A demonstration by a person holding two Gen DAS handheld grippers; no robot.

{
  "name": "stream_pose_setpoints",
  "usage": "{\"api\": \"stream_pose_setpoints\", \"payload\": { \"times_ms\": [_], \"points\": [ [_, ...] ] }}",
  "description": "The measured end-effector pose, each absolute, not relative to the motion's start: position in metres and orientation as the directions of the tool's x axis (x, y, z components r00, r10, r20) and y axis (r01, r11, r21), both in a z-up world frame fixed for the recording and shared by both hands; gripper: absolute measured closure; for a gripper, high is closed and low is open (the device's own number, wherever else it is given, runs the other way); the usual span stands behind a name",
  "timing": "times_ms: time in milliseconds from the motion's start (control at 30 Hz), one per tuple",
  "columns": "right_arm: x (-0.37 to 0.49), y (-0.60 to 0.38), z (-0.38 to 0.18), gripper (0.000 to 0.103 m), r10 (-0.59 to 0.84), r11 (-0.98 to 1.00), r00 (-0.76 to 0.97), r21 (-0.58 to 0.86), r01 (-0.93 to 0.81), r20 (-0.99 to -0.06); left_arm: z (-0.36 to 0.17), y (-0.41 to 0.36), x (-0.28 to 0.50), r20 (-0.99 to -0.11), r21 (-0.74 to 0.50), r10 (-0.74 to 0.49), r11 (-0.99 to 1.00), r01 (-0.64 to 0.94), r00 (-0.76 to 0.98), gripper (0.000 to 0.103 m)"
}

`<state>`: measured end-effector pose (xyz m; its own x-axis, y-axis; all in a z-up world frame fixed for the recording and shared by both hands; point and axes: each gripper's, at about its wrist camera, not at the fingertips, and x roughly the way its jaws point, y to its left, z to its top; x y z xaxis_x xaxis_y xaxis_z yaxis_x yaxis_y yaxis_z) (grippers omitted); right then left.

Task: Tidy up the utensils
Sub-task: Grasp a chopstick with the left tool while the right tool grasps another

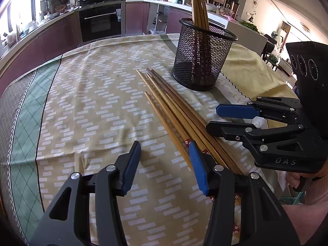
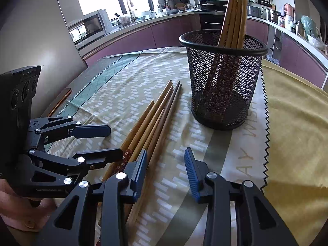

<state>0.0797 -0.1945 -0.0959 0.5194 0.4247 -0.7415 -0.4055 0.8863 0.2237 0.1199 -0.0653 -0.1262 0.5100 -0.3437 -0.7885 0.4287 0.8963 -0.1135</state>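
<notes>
Chopsticks (image 1: 180, 110) lie bundled on tablecloth (image 1: 92, 102) between left gripper (image 1: 165, 166) and right gripper (image 2: 166, 171), both spread, holding nothing, flanking handle ends, likely readying pickup. Beyond, mesh cup (image 2: 223, 78) already holds several upright.

I read "DAS" on the right hand-held gripper (image 1: 235, 121) body, and partial letters "AY WISH" printed on the worktop cloth (image 2: 249, 141).

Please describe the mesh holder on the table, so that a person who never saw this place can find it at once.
On the patterned tablecloth, look past the loose chopsticks lying flat. The black mesh cup stands upright just beyond their tips. It is the only container there, with several wooden chopsticks standing inside.
</notes>
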Motion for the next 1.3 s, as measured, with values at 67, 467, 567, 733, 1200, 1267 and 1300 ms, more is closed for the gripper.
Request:
{"api": "stream_pose_setpoints", "payload": {
  "times_ms": [67, 467, 567, 733, 1200, 1267, 1300],
  "points": [
    [0.08, -0.194, -0.096, 0.067, 0.421, 0.888, 0.521, 0.219, -0.405, -0.743, -0.126, -0.066, 0.121, -0.791, -0.106, -0.336, 0.898, 0.427, 0.511, 0.055],
    [0.081, -0.19, -0.095, 0.074, 0.377, 0.901, 0.53, 0.167, -0.401, -0.76, -0.126, -0.058, 0.13, -0.798, -0.107, -0.323, 0.907, 0.408, 0.508, 0.078],
    [0.085, -0.185, -0.095, 0.075, 0.367, 0.902, 0.53, 0.155, -0.402, -0.765, -0.126, -0.057, 0.133, -0.799, -0.113, -0.324, 0.909, 0.402, 0.506, 0.079],
    [0.094, -0.175, -0.097, 0.076, 0.345, 0.908, 0.534, 0.13, -0.399, -0.772, -0.126, -0.058, 0.137, -0.802, -0.107, -0.314, 0.912, 0.396, 0.507, 0.079],
    [0.112, -0.179, -0.099, 0.094, 0.373, 0.915, 0.539, 0.203, -0.35, -0.755, -0.126, -0.058, 0.149, -0.803, -0.122, -0.303, 0.926, 0.356, 0.513, 0.088],
    [0.112, -0.181, -0.099, 0.096, 0.382, 0.914, 0.538, 0.218, -0.343, -0.752, -0.126, -0.057, 0.15, -0.802, -0.13, -0.306, 0.928, 0.349, 0.513, 0.09],
    [0.112, -0.182, -0.099, 0.096, 0.387, 0.912, 0.537, 0.228, -0.34, -0.749, -0.125, -0.057, 0.15, -0.801, -0.134, -0.307, 0.929, 0.345, 0.515, 0.091]
  ]
}}
